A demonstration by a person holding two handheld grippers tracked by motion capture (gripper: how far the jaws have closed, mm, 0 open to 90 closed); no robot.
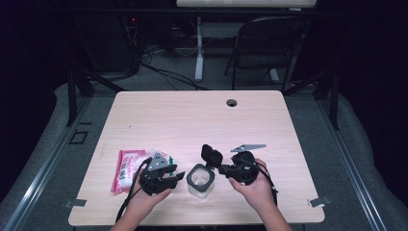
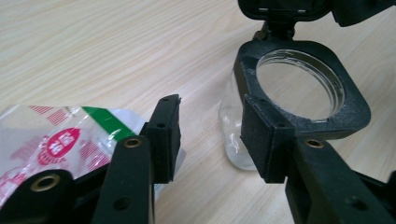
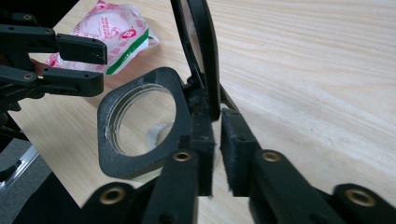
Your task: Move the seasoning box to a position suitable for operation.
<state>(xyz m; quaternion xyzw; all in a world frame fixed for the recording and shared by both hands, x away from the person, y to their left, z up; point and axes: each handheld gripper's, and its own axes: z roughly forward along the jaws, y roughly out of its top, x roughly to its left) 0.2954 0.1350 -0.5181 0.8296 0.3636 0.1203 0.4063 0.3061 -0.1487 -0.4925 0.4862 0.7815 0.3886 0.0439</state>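
Glass jar (image 1: 200,183) standing upright on the wooden surface (image 1: 192,120), near its front edge, between the two hands. Square black collar (image 2: 303,88) seated around the jar mouth; hinged black lid (image 1: 211,155) flipped open and raised on the side away from the person. Jar interior seen through the collar opening (image 3: 142,122), seemingly empty.

Left gripper (image 1: 169,176) just beside the jar on its left, jaws spread: one jaw close against the collar's edge, actual contact not discernible, the other over the surface, nothing pinched between them. Same spread seen in the left gripper view (image 2: 212,140).

Right gripper (image 1: 222,168) just right of the jar, jaws nearly pressed together at the hinge below the raised lid (image 3: 198,51); narrow gap still visible between the pads (image 3: 233,149); grip on the hinge tab not certain.

Red-and-white plastic packet (image 1: 127,168) with a green stripe lying flat on the surface, left of the left gripper, partly under it.
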